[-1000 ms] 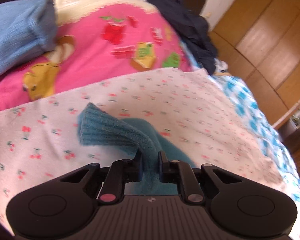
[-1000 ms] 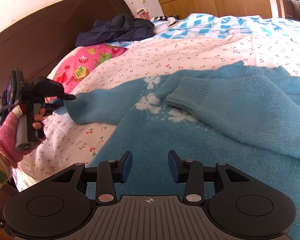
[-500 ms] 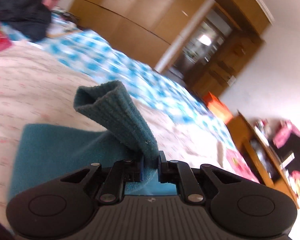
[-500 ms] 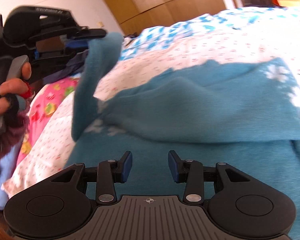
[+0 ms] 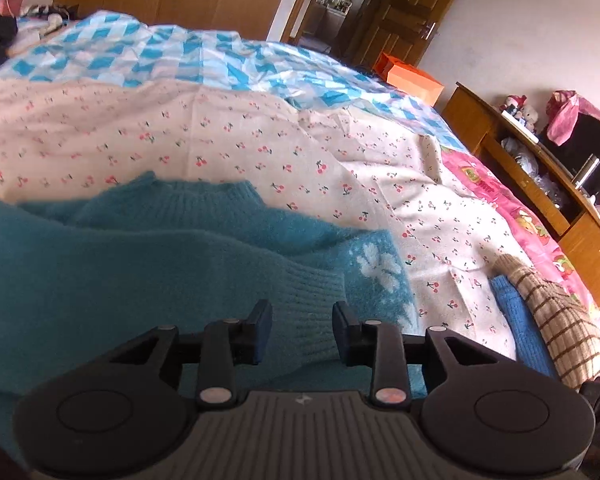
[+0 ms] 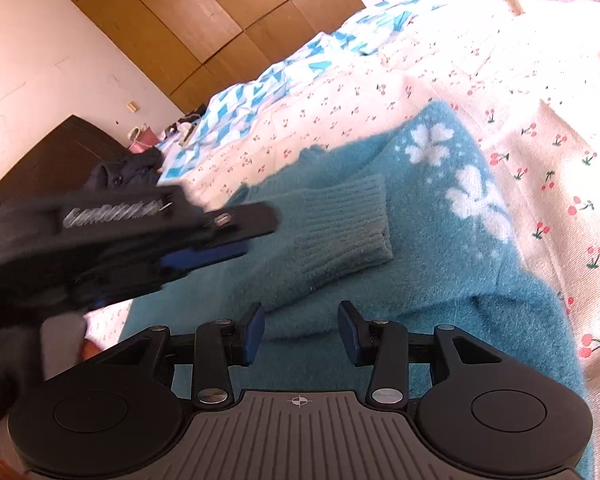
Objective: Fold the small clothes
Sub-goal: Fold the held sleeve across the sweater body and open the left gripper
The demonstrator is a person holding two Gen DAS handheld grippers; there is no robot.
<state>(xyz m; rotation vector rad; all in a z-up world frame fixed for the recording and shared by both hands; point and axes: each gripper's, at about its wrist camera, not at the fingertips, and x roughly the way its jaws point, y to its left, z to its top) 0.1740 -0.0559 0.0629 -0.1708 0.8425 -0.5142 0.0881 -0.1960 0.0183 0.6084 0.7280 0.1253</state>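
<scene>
With both sleeves laid across the sweater (image 6: 440,280) on the bed (image 5: 260,140), the left gripper (image 5: 302,332) and right gripper (image 6: 300,330) stand part-open, empty; the left's fingers have just released. Body folds remain; folded clothes (image 5: 556,320) lie at 3 o'clock.

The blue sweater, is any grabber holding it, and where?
No. The left gripper has just opened, dropping the sleeve cuff onto the sweater. The right gripper is open too.

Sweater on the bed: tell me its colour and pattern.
The sweater is teal blue with white flower shapes near one edge, clearest in the right wrist view.
</scene>
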